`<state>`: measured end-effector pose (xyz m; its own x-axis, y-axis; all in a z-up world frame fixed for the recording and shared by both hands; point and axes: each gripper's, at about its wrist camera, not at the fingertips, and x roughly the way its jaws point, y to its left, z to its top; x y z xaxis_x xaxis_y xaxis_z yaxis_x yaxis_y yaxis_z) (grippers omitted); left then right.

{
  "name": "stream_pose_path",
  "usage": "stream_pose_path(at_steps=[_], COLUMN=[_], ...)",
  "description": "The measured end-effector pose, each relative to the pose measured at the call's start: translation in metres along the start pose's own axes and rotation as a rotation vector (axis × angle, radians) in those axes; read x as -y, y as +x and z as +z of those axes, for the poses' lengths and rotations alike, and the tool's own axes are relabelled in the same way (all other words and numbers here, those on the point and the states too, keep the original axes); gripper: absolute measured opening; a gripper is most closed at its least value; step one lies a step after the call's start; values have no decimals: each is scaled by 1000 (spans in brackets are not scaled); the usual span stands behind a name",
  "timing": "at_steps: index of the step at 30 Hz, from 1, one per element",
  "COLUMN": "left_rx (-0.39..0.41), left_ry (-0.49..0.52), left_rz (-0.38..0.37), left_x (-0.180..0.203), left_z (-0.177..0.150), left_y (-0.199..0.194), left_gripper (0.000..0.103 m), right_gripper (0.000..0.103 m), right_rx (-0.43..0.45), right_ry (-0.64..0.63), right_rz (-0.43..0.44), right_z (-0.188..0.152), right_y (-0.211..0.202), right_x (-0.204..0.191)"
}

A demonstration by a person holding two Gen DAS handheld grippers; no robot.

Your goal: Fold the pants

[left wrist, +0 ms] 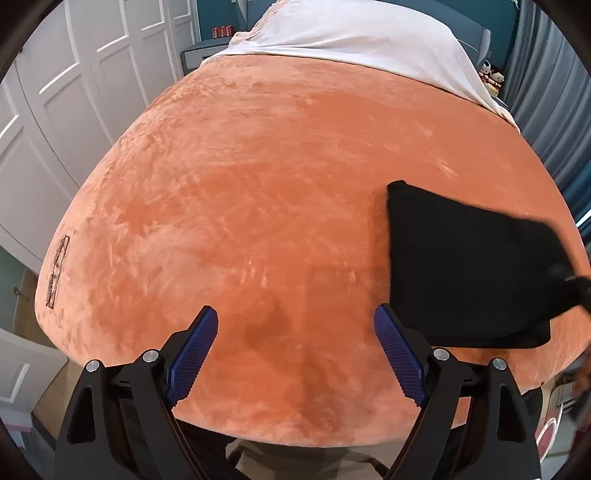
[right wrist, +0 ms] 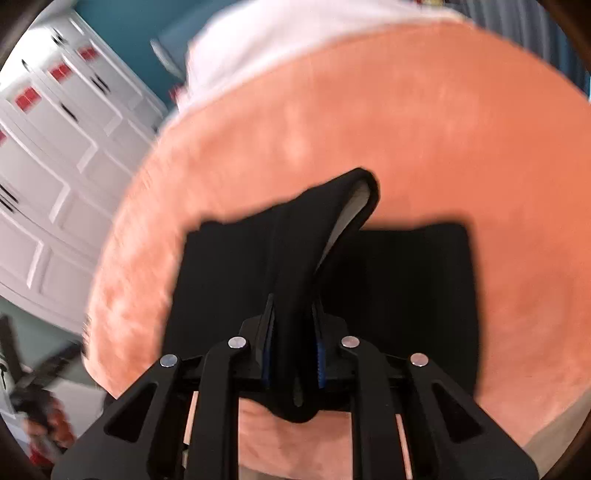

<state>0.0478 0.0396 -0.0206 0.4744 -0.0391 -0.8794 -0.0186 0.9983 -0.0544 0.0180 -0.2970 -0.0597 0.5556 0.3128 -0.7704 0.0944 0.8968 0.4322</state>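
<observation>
- While the left tongs (left wrist: 295, 350) hover with jaws wide apart and nothing between them at lower centre of the left view, one pair of glasses (left wrist: 57, 271) lies at the far left edge of the orange bed (left wrist: 258, 177).
- One pair of black pants (left wrist: 461, 266), already folded compact, sits at right of that frame.
- Right tongs (right wrist: 293, 343) are clamped on a raised fold of the pants, lower centre of the right view.
- Risk, as I judge it: one-sided lifting could let stacked layers slide and unfold; the right view's blur suggests fast motion.
- One white sheet (left wrist: 351, 29) lies at the top of the frame.
</observation>
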Motion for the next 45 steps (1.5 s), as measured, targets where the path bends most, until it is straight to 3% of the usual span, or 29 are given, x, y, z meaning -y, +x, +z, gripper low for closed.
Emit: stream_pose_path(at_steps=[2, 4, 6, 7, 8, 10, 12, 13, 17, 19, 21, 22, 23, 24, 25, 26, 28, 30, 34, 36, 37, 39, 40, 41, 42, 43, 44, 45], left_rx=[-2, -24, -53, -70, -87, -106, -121, -131, -249, -305, -315, -317, -305, -301, -298, -302, -292, -213, -66, -17, -13, -12, -25, -59, -99, -125, -126, -107], left_ry=[3, -3, -6, -3, 8, 21, 7, -10, -70, -64, -45, -35, -25, -20, -19, -21, -28, -19, 43, 61, 66, 91, 126, 157, 163, 145, 95, 55], left_rz=[-9, -36, -76, -85, -96, -109, -143, -165, -313, -336, -397, -388, -372, -377, -390, -464, -478, -499, -395, -270, -233, -67, 85, 185, 228, 231, 191, 147], left_x=[1, 6, 14, 19, 26, 36, 44, 48, 71, 88, 100, 104, 106, 107, 106, 104, 97, 81, 38, 8, 0, -22, -28, -34, -38, -45, -52, -57], left_z=[1, 2, 4, 5, 7, 11, 17, 20, 26, 21, 15, 12, 11, 12, 15, 20, 31, 47, 64, 58, 54, 34, 16, 1, -10, -17, -24, -28], left_y=[3, 12, 23, 29, 36, 47, 61, 69, 122, 142, 153, 159, 164, 164, 162, 158, 144, 112, 44, 16, 13, 22, 38, 52, 62, 64, 59, 50], left_gripper=[84, 84, 84, 84, 84, 84, 84, 86, 87, 87, 87, 90, 88, 87, 68, 32, 20, 17, 16, 17, 24, 38, 44, 44, 44, 44, 44, 44], right_gripper=[16, 17, 28, 29, 33, 47, 90, 93, 93, 93, 96, 93, 66, 53, 46, 39, 35, 33, 32, 33, 33, 42, 45, 46, 55, 56, 55, 52], right_rx=[35, 5, -156, -179, -116, -70, 18, 38, -83, -162, -139, -118, -119, -119, -113, -114, -98, -71, -42, -47, -63, -114, -153, -219, -269, -256, -201, -161], right_ry=[-4, -7, 15, 39, 87, 114, 132, 138, 207, 233, 254, 251, 249, 277, 306, 305, 300, 269, 166, 84, 46, -12, -38, -39, -19, 29, 104, 123], right_rz=[-45, -140, -244, -243, -192, -207, -210, -198, -153, -150, -144, -137, -96, -54, -44, -43, -30, 9, 153, 191, 185, 131, 87, 22, -53, -61, -20, -42], right_z=[4, -4, -27, -36, -36, -26, -20, -18, -16, -21, -32, -34, -34, -33, -32, -28, -23, -12, 3, -1, -9, -26, -37, -52, -63, -69, -70, -69], right_y=[-22, -14, 34, 46, 34, 11, -7, -13, 18, 41, 50, 47, 48, 47, 46, 41, 34, 21, 1, -3, 4, 31, 51, 76, 91, 92, 77, 64], right_x=[11, 34, 73, 86, 89, 84, 83, 84, 108, 110, 115, 113, 109, 108, 108, 102, 88, 67, 2, -35, -50, -62, -63, -58, -50, -45, -40, -41])
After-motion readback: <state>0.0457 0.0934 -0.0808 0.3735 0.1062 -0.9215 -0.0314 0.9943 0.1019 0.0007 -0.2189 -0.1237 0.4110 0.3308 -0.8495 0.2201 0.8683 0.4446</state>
